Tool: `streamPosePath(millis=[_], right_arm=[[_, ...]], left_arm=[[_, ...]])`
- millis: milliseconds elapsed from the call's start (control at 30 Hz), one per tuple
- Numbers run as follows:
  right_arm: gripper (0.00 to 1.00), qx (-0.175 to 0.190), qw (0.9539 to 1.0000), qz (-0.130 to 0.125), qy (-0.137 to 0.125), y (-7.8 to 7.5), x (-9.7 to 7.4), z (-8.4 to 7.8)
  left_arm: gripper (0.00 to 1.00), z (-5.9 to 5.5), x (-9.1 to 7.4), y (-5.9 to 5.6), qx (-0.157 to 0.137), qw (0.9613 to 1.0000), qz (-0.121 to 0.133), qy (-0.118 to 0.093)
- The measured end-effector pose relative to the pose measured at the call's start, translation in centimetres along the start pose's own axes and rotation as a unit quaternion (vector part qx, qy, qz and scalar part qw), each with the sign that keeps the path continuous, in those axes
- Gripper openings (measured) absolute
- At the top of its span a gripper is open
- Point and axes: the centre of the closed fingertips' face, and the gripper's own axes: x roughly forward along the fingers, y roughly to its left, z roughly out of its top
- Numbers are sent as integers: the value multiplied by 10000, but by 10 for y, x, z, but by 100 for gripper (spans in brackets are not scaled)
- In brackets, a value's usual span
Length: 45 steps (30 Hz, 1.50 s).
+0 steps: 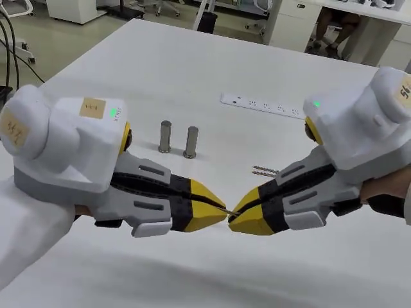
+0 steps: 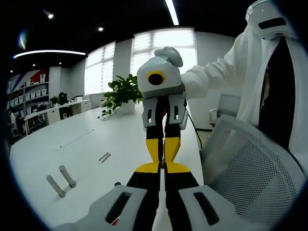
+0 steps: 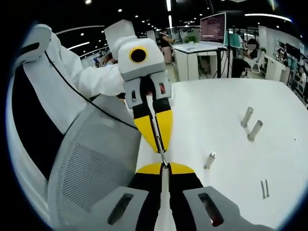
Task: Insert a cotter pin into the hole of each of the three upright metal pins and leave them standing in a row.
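My left gripper [image 1: 218, 213] and right gripper [image 1: 236, 218] meet tip to tip above the table's near part. A thin cotter pin [image 3: 158, 139] runs between the left jaws and reaches the right gripper's [image 3: 164, 166] tips; both grippers look shut on it. Two metal pins [image 1: 165, 136] [image 1: 191, 142] stand upright side by side behind the grippers. A third metal pin [image 3: 209, 160] stands on the table just below the joined tips. Two spare cotter pins [image 1: 264, 171] lie flat to the right of the standing pair.
A white power strip [image 1: 260, 104] lies farther back on the white table [image 1: 160, 70]. A mesh office chair [image 3: 91, 163] and the person's white sleeves sit close behind the grippers. Desks and chairs stand beyond the table's far edge.
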Motion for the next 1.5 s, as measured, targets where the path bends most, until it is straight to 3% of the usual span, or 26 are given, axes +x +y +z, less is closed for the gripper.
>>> streamPosePath(millis=[433,733,867,1000,1100,1333,1500], right_arm=[[0,-166,9996,176,118,6,1,-4],[0,-91,9999,105,96,4,0,-4],[0,-43,9999,55,85,-1,-4,-6],[0,42,9998,-93,146,-12,-5,-13],[0,249,9993,-210,170,-20,-5,-19],[0,207,9969,-605,468,-43,-6,-34],[0,100,9942,-852,646,-62,0,-43]], left_arm=[[0,-8,1,-6,97,9996,-184,207],[0,-9,2,-3,-106,9996,-203,189],[3,-8,5,6,-242,9995,-117,163],[23,-16,7,26,-227,9990,250,298],[30,-21,7,38,-258,9981,422,361],[33,-40,10,55,-302,9960,550,642],[26,-52,13,64,-511,9942,530,785]])
